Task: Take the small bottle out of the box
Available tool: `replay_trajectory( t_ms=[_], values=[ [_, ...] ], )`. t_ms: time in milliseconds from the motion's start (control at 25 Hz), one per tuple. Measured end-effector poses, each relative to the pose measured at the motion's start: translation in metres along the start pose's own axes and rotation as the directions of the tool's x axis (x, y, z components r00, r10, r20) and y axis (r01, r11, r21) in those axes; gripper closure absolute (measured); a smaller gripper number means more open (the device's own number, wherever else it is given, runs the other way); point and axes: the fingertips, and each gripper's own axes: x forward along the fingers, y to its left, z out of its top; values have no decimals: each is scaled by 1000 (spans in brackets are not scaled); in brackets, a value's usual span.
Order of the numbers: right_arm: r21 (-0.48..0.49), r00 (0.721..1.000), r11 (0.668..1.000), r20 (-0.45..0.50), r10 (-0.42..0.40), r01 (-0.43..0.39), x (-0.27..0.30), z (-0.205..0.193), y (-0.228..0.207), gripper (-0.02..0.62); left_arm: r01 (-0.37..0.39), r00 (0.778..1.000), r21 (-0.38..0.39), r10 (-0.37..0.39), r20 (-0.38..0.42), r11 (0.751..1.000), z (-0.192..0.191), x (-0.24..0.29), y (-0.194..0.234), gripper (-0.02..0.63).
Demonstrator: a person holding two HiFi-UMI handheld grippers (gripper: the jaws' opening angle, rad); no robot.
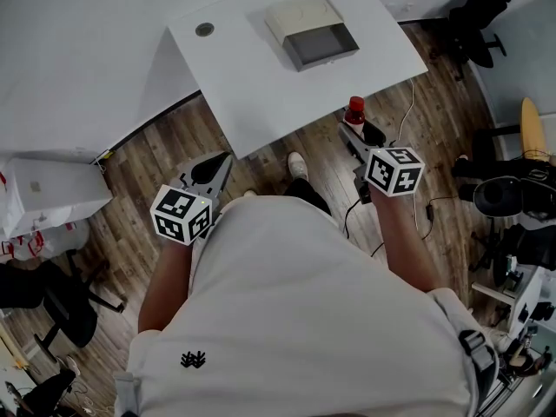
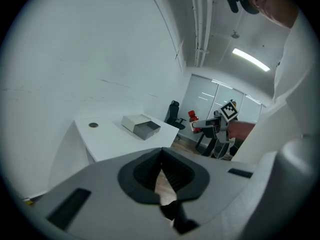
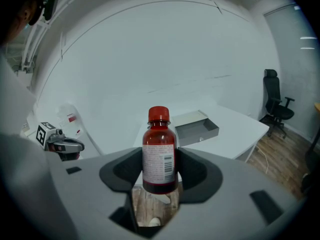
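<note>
A small red bottle point(image 1: 354, 109) with a red cap and a white label stands upright between the jaws of my right gripper point(image 1: 357, 134), which is shut on it. It hangs over the wooden floor, just off the white table's point(image 1: 261, 94) near right edge. In the right gripper view the bottle point(image 3: 160, 156) fills the middle, with the pads against both its sides. The grey box point(image 1: 310, 31) lies on the table with its drawer slid out and nothing in it that I can see. My left gripper point(image 1: 215, 170) hangs over the floor near the table's front corner, shut and holding nothing.
A round cable hole point(image 1: 204, 29) sits in the table's far left part. Black office chairs point(image 1: 473, 11) stand at the right. Cables point(image 1: 408, 111) trail over the floor by the table. White bags point(image 1: 43, 194) lie at the left. A wall runs behind the table.
</note>
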Motion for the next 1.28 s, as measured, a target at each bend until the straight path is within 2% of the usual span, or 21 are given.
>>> replay_trajectory(
  t_ms=[640,1280],
  values=[
    [-10,999,1000,36,-3,4,-19,5,12,377,33,999,11,-33,-13,999,-3,0,-10,600],
    [-19,999,1000,32,6,-5,-23,5,11,377,38,999,13,-37,-33,999,-7,2,-16,600]
  ],
)
